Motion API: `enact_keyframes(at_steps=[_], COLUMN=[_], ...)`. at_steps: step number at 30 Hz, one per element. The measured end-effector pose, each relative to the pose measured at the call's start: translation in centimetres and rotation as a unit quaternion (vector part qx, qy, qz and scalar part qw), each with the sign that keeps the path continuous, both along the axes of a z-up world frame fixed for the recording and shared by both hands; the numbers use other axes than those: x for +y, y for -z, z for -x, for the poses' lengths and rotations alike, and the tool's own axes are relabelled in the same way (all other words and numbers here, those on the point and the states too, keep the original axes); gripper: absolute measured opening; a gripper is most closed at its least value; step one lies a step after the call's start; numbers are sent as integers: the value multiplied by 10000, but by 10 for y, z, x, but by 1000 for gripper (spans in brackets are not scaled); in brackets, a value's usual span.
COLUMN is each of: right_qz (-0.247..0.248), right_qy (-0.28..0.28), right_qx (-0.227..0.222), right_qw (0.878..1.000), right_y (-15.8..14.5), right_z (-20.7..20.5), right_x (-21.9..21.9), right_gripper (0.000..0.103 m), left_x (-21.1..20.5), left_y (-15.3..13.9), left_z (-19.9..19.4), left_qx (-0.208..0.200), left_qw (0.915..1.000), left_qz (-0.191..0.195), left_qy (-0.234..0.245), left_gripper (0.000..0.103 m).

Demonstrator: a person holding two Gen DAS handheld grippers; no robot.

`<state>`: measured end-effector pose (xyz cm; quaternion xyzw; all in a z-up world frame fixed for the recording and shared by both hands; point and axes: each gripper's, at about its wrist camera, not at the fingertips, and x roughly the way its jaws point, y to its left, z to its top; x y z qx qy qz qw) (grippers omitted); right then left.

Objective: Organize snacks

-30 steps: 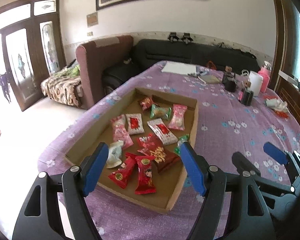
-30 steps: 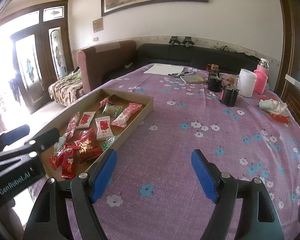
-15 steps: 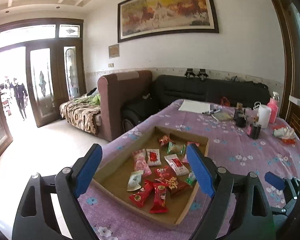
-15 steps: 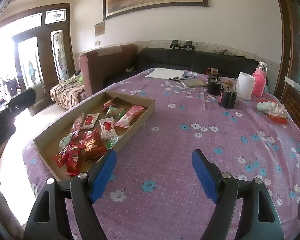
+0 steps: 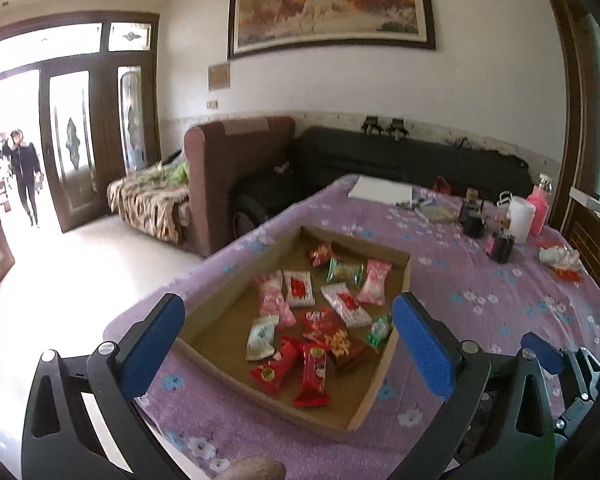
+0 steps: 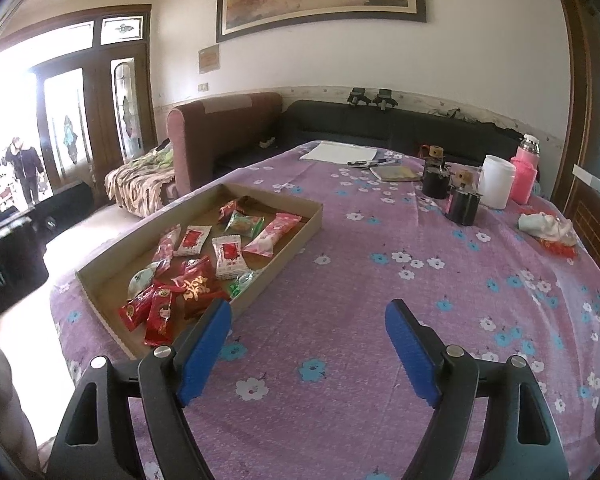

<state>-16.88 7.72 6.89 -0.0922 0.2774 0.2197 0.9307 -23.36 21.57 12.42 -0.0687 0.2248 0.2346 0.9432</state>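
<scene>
No legible text or labels.

The shallow cardboard tray (image 5: 405, 280) looks matt brown, its snack packets (image 5: 311, 376) glossy plastic film. The floral tablecloth (image 6: 380, 280) is soft purple cloth (slightly textured). Blue finger pads (image 6: 204, 356) look finely ribbed, on black plastic arms with metal screws.

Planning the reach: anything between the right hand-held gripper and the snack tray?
Only bare floral tablecloth between right hand-held gripper and cardboard tray, per right wrist view.
</scene>
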Motion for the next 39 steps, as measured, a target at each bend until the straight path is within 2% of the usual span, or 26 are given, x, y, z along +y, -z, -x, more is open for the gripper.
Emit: enact_keyframes(at_steps=[5, 11, 29, 39], right_qz=[77, 152, 419, 479], right_qy=[-22, -4, -56, -80], right_qx=[0, 13, 212, 255], right_qw=[10000, 9999, 9989, 9985], right_y=[4, 8, 28, 31], right_z=[1, -1, -8, -9], right_x=[5, 7, 25, 30], right_gripper=[82, 83, 84, 84], left_x=[8, 12, 28, 28], left_y=[14, 27, 51, 54], left_z=[-11, -19, -27, -28], left_qx=[368, 637, 1031, 1079], left_qw=[9985, 9966, 9901, 9891], left_qz=[386, 509, 947, 994], left_qy=[81, 109, 98, 103], left_gripper=[103, 103, 103, 103])
